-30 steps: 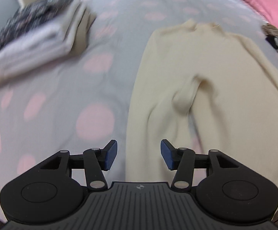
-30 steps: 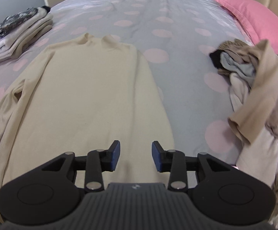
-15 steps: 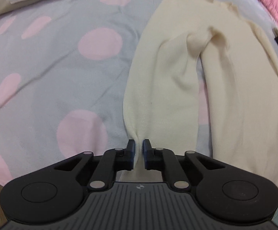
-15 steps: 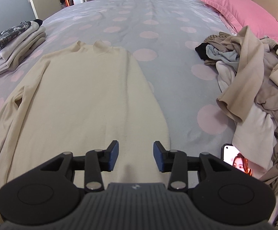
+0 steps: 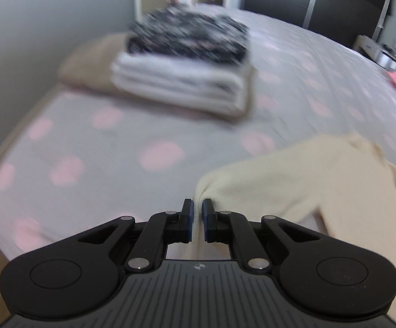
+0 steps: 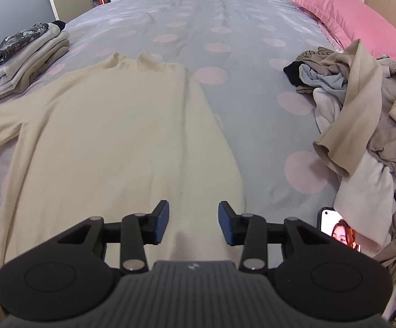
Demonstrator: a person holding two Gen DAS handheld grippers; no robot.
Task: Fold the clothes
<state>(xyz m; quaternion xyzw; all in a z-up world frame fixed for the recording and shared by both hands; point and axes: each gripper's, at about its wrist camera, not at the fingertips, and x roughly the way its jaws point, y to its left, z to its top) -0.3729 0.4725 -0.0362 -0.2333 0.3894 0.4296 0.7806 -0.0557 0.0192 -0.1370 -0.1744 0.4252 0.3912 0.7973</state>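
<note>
Meanwhile, the left gripper (image 5: 196, 209) is pinching the cream sweater's (image 6: 110, 136) left sleeve (image 5: 266, 180) on the dotted bed (image 6: 225, 22); the right gripper (image 6: 193, 220) is hovering agape, empty, near the hem. Carrying that sleeve flat across the body is likely making the neatest fold.

Left gripper (image 5: 197, 205) fingers pinched nearly together, right gripper (image 6: 193, 213) fingers spread apart

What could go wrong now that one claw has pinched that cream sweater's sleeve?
The left gripper pinches only a thin bit of the cream sweater, so its sleeve might slip free. Pulling could also drag the flat body out of shape. The right gripper hovers open near a phone it might bump.
</note>
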